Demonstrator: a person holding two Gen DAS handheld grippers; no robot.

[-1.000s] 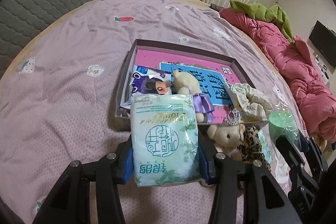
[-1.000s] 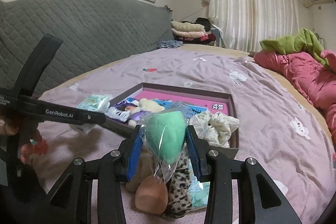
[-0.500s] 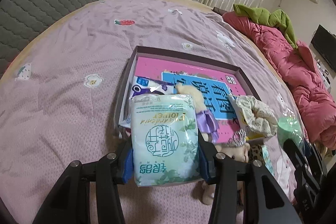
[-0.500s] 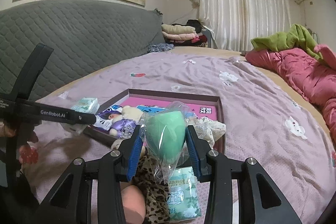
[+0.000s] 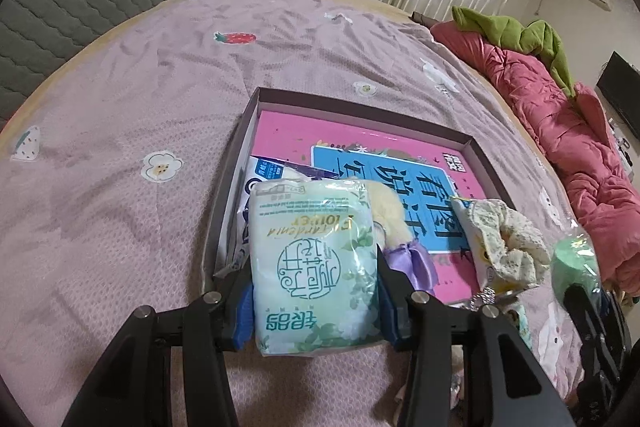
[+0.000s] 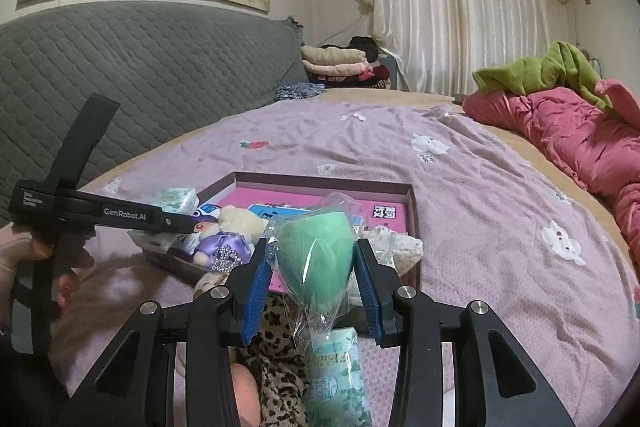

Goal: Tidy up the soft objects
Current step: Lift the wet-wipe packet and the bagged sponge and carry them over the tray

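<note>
My left gripper (image 5: 314, 267) is shut on a pale green tissue pack (image 5: 316, 263), held over the near left corner of the shallow box (image 5: 400, 115) on the bed. The box has a pink and blue bottom and holds a cream teddy in a purple dress (image 6: 230, 233), a printed pouch (image 5: 264, 171) and a lacy scrunchie (image 5: 508, 239). My right gripper (image 6: 314, 265) is shut on a green egg-shaped sponge in clear wrap (image 6: 316, 255), just before the box's near edge. The left gripper (image 6: 176, 223) shows at the left of the right wrist view.
Below the right gripper lie a second tissue pack (image 6: 336, 375), a leopard-print cloth (image 6: 280, 363) and an orange sponge (image 6: 244, 395). A pink quilt (image 6: 560, 135) with a green garment (image 6: 544, 71) lines the bed's right side. Folded clothes (image 6: 340, 61) sit beyond the grey headboard.
The left gripper has carried the tissue pack forward over the box's near left corner. The right gripper with the green sponge has shifted slightly, and the box now sits closer in its view.
</note>
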